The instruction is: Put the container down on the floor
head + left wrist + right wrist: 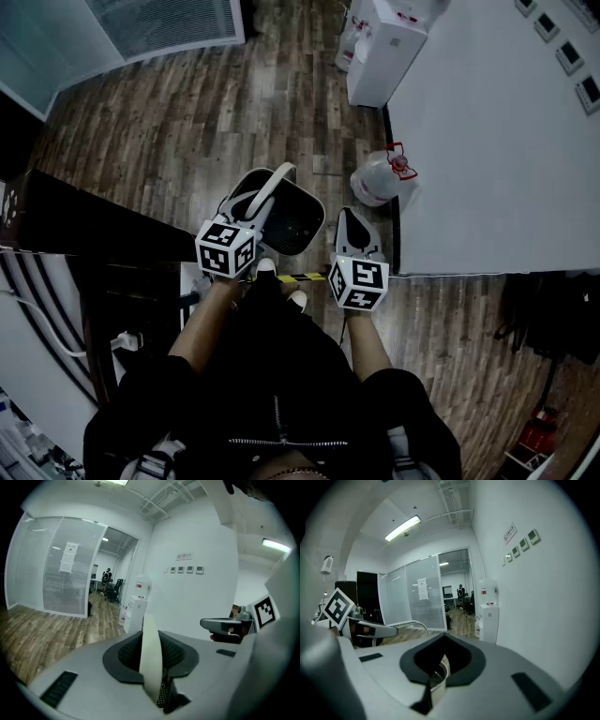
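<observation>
The container (298, 223) is a grey bin with a dark inside and a white bail handle (273, 187). In the head view it sits just ahead of the person's shoes, over the wood floor; whether it touches the floor I cannot tell. My left gripper (247, 214) is shut on the handle, and in the left gripper view the white handle (151, 651) rises straight out of the jaws. My right gripper (352, 223) is beside the bin's right side, apart from it, jaws shut with nothing between them. In the right gripper view the handle (415, 623) arcs by the left gripper (375, 631).
A clear water jug (381, 178) with a red cap lies by the white wall (497, 141) on the right. A white water dispenser (385, 45) stands further ahead. A dark desk (84, 230) is at the left, with a glass partition (141, 28) beyond.
</observation>
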`<state>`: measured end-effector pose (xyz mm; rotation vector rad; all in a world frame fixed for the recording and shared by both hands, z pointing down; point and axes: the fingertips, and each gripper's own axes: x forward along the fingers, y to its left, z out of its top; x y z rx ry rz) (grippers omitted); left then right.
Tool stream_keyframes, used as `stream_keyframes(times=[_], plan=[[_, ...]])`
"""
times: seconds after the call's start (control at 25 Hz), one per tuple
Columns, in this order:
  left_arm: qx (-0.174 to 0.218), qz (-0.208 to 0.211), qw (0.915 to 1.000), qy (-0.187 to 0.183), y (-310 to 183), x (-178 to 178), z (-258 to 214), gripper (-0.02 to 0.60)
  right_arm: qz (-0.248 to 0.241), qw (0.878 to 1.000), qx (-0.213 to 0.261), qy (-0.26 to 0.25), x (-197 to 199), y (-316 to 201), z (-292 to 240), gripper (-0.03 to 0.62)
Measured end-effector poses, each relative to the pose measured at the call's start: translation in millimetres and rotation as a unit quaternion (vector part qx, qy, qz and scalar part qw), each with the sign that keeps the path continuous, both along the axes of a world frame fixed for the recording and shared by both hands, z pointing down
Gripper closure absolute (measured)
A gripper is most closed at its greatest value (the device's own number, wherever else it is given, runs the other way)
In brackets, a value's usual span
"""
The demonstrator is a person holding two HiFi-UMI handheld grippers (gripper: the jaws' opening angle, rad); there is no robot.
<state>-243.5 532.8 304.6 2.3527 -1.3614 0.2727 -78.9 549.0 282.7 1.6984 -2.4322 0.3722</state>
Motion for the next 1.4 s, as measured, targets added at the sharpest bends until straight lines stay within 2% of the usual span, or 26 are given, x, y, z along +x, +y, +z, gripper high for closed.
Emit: stream_keyframes(times=[0.4,0.84,1.08,1.4], plan=[[0.004,0.002,1.0,-0.007,24,1,-2,0.497,-0.005,1.0,0.007,0.023,-7,26,-7,0.58],[0.011,0.019,0.9998,-0.003,31,14,-13,0.497,0.013,1.0,0.013,0.016,5,40,-16,0.582],[0.011,0.037,0.9992,0.001,18,25,-16,0.497,0.019,1.0,0.007,0.012,9,31,-16,0.583],[0.015,0.07,0.9974,0.005,-20,33,-17,0.497,0.033,0.999,-0.005,0.01,3,-6,-12,0.583]])
